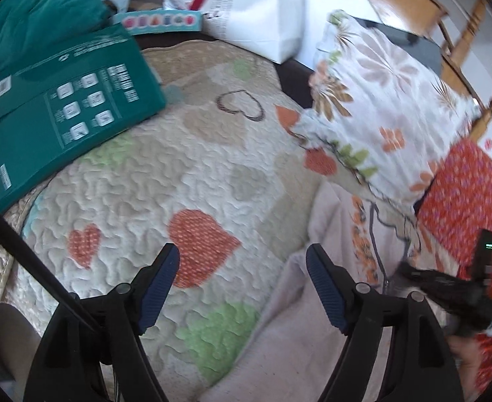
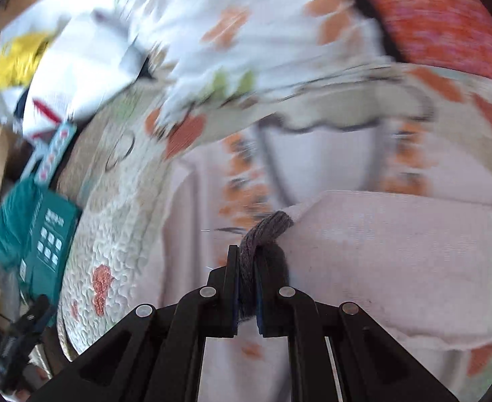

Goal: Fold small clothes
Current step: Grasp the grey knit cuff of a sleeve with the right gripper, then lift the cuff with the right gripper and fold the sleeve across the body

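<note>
- Clenched on a grey ribbed cuff, the right claw is seen with its dark pads pressed against both sides of the knit.
- That cuff belongs to a pale pink garment, which is spread on a quilted bed cover printed with orange and green hearts; one pink layer is lifted and doubled over the rest.
- Orange printed motifs and a grey neckline are seen on the garment just beyond the grip, though blurred.
- Spread wide, the left claw is held above the cover, nothing between its blue-padded fingers; the pink garment lies under and beside its right finger.
- A floral pillow is propped just past the garment, with a red patterned cloth beside it.
- A teal box is laid on the cover's far left edge, well apart from the garment.
- A white bag and a wooden chair are seen farthest off.
</note>
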Motion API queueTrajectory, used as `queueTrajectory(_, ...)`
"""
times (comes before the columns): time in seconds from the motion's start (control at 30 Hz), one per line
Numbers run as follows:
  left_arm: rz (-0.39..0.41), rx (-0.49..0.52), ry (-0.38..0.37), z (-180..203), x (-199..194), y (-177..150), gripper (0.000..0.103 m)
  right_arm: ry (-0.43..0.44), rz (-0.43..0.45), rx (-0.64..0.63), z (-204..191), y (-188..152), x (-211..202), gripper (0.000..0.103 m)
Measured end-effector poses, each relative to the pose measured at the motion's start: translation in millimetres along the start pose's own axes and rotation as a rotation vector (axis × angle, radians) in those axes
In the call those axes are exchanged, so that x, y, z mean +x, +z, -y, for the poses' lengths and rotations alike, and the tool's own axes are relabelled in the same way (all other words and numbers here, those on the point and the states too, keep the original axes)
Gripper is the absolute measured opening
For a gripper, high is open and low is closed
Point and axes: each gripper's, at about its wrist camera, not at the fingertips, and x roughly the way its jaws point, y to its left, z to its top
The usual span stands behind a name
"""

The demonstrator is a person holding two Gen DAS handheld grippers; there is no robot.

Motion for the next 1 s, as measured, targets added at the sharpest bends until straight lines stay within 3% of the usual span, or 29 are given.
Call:
queueTrajectory(0.2, -0.001, -0.033, 0.003, -12.7, 0.7, 10.9, 0.077, -0.057, -0.054, -0.016, -30.2, 15.0, 69.2, 0.008)
queueTrajectory(0.3, 0.007, -0.048, 0.006, -17.3, 0.2, 15.2, 0.077, -0.073, -0.07, -0.031, -41.3, 17.5, 88.0, 0.009)
queueTrajectory(0.43, -0.002, -0.076, 0.003, -22.9, 2.0, 16.1, 0.077, -0.07, -0.066, -0.034, -46.5, 27.1, 97.2, 0.017)
queueTrajectory(0.53, -0.006, -0.07, 0.014, -22.0, 3.6, 15.2, 0.077, -0.013, -0.051, -0.031, -48.0, 36.9, 92.0, 0.032)
queueTrajectory(0.6, -0.004, -0.067, 0.021, -22.1, 3.9, 15.1, 0.077, 0.015, -0.019, -0.05, -53.6, 41.6, 79.5, 0.035)
queueTrajectory(0.67, 0.0, -0.074, 0.028, -23.9, 4.1, 15.6, 0.077, 0.034, 0.012, -0.067, -60.4, 45.5, 67.4, 0.046)
queueTrajectory(0.77, 0.001, -0.091, 0.037, -29.5, 4.1, 16.4, 0.077, 0.041, 0.041, -0.114, -70.6, 40.1, 46.8, 0.053)
queueTrajectory(0.9, 0.004, -0.114, 0.05, -38.7, 2.8, 17.7, 0.077, 0.071, 0.0, -0.218, -81.9, 2.0, 29.3, 0.053)
queueTrajectory(1.0, 0.017, -0.129, 0.073, -47.3, -0.4, 19.8, 0.077, 0.146, -0.046, -0.292, -89.6, -41.6, 13.2, 0.053)
